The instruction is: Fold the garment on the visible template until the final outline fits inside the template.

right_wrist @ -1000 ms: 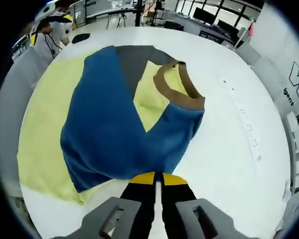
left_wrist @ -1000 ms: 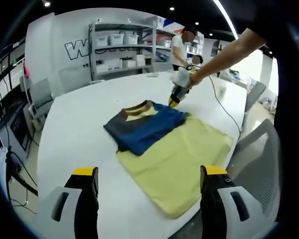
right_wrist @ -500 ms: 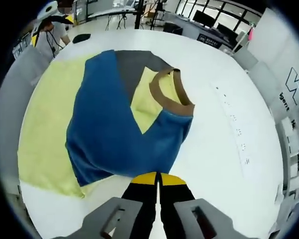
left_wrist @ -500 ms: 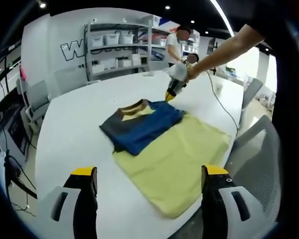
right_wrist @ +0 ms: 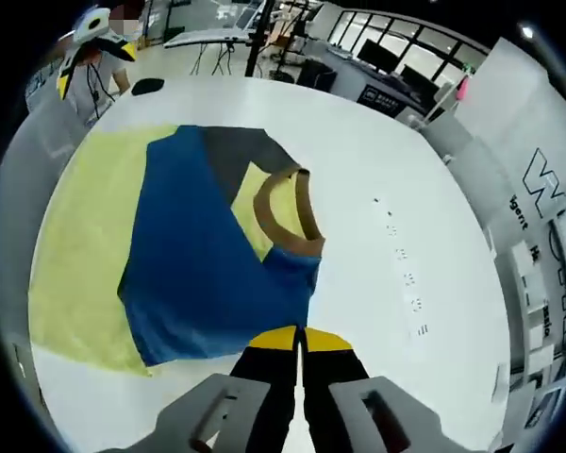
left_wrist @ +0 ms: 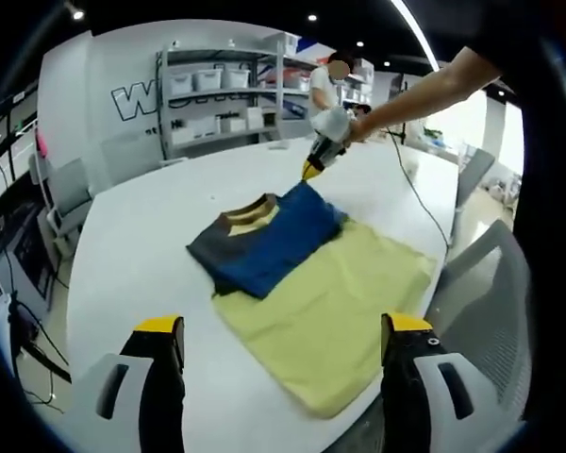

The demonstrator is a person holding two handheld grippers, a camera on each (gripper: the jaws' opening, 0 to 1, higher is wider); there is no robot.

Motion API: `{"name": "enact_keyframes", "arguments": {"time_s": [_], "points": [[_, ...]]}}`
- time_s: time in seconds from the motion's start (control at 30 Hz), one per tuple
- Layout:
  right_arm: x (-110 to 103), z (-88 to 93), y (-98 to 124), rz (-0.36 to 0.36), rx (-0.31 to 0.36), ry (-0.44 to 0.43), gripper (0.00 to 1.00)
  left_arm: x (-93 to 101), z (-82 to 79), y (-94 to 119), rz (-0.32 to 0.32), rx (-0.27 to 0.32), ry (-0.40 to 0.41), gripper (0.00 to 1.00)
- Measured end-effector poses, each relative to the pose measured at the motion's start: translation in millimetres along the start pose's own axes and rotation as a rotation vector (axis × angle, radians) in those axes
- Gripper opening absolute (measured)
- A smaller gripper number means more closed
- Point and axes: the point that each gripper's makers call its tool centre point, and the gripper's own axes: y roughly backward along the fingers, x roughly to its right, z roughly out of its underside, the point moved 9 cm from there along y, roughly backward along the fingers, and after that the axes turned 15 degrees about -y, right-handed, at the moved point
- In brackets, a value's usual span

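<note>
My right hand-held gripper (right_wrist: 300,342) is pinched closed at the garment (right_wrist: 208,269) edge, mid-fold on the yellow template (left_wrist: 344,307); left hand-held gripper (left_wrist: 275,335) wide, idle. Next: fold overhang inward.

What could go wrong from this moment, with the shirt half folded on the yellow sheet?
Two risks stand out. The right tongs are shut at the blue shirt's edge and raised from the table; a further pull may drag the whole shirt and undo the fold. The shirt also overhangs the yellow template on the collar side, so the outline may end outside it.
</note>
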Motion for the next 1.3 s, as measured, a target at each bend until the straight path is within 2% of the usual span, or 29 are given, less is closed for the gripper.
{"name": "enact_keyframes", "arguments": {"time_s": [0.13,0.23,0.33,0.53,0.7,0.77,0.83,0.9,1.0,1.1,1.17,1.3], "points": [[7,0.9,-6,0.038,-0.023,0.004,0.00,0.4,1.1,-1,0.003,-0.005,0.003,0.83],[13,10.5,-15,0.068,-0.076,-0.010,0.00,0.4,2.0,0,0.004,-0.011,0.007,0.83],[16,16.4,-23,0.087,-0.098,-0.020,0.00,0.0,2.6,0,0.002,-0.016,0.011,0.83],[17,21.5,-36,0.114,-0.085,-0.048,0.00,-3.6,5.7,1,-0.004,-0.031,0.015,0.83],[20,26.4,-43,0.174,-0.064,-0.079,0.00,-5.7,6.5,0,-0.007,-0.038,0.014,0.83],[22,27.8,-38,0.230,-0.077,-0.088,0.02,-6.3,6.2,-1,-0.011,-0.036,0.014,0.83],[23,30.7,-34,0.235,-0.051,-0.134,0.07,-5.5,4.6,-3,-0.007,-0.032,0.012,0.83],[24,34.0,-27,0.246,-0.035,-0.161,0.04,-4.4,3.0,-5,-0.004,-0.028,0.007,0.83],[21,39.0,-17,0.251,-0.007,-0.197,0.06,-2.8,1.1,-6,-0.001,-0.018,0.004,0.83],[13,43.1,-6,0.260,0.011,-0.211,0.07,-0.7,0.6,-8,0.005,-0.007,0.001,0.83],[6,45.5,1,0.264,0.042,-0.257,0.11,1.4,-0.6,-9,0.007,-0.005,-0.004,0.84],[-15,48.8,12,0.239,0.086,-0.304,0.17,2.3,-1.9,-11,0.002,0.012,-0.013,0.85]]}}
